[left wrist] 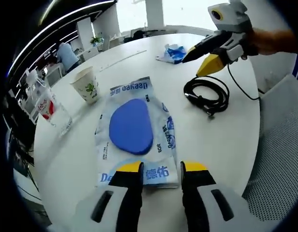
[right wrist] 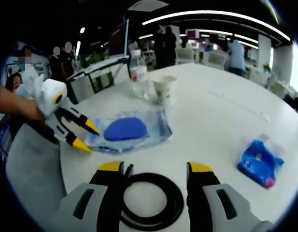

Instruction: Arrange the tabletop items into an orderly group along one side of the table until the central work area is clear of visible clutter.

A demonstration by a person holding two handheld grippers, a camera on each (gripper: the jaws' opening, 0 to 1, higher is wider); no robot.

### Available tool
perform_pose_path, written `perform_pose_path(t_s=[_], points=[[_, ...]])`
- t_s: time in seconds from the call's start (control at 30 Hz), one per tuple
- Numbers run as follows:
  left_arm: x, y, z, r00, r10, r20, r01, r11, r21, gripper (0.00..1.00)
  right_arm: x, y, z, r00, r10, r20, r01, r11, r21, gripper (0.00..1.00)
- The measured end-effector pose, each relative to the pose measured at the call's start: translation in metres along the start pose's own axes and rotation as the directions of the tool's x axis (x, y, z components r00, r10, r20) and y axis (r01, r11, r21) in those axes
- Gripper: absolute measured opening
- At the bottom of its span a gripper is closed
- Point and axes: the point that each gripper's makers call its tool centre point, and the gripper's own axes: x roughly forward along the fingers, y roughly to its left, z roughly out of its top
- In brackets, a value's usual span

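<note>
Your left gripper [left wrist: 161, 167] stands with jaws apart at the near edge of the wipes pack [left wrist: 135, 133]; the yellow tips sit just at the pack's short end, nothing between them. In the right gripper view the same left gripper [right wrist: 87, 135] shows beside the wipes pack [right wrist: 127, 129], tips spread at the pack's corner, your hand [right wrist: 16, 106] behind it.

Taking the wipes pack as landmark — a flat clear pouch with blue print and a blue oval lid, lying on the white round table [left wrist: 221, 140]:
- paper cup [left wrist: 87, 84] upright, just beyond the pack's far left corner, near but not touching.
- water bottle [left wrist: 49, 107] further out past the cup, near the table rim.
- black cable coil [left wrist: 206, 94] to the pack's right, apart from it.
- small blue packet [left wrist: 174, 52] well beyond the pack, toward the far rim.

Your right gripper [right wrist: 156, 168] is spread wide over the black cable coil [right wrist: 151, 200]; the coil lies on the table between and below the two jaws — not clamped. From the left gripper view the right gripper [left wrist: 202, 55] hovers just above the coil, jaws parted.

In the right gripper view the paper cup [right wrist: 164, 89] and water bottle [right wrist: 138, 73] stand behind the pack, and the small blue packet [right wrist: 260, 162] lies well off to its right.
</note>
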Motion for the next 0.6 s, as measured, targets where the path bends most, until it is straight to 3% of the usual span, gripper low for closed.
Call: perform_pose_path(t_s=[0.07,0.27,0.6], points=[[-0.001,0.000,-0.002,1.000,0.014,-0.008,-0.014,0.998,0.054,0.31,0.003,0.001,0.001,1.000,0.005,-0.002,-0.005,1.000,-0.001,0.49],[-0.003,0.004,-0.005,0.999,0.045,-0.017,-0.043,0.994,0.103,0.33,0.007,0.004,0.005,1.000,0.016,-0.002,-0.016,1.000,-0.009,0.49],[-0.022,0.032,-0.014,0.990,0.142,-0.012,-0.141,0.988,0.058,0.31,0.017,0.008,0.006,0.999,0.032,-0.007,-0.032,0.999,-0.004,0.48]])
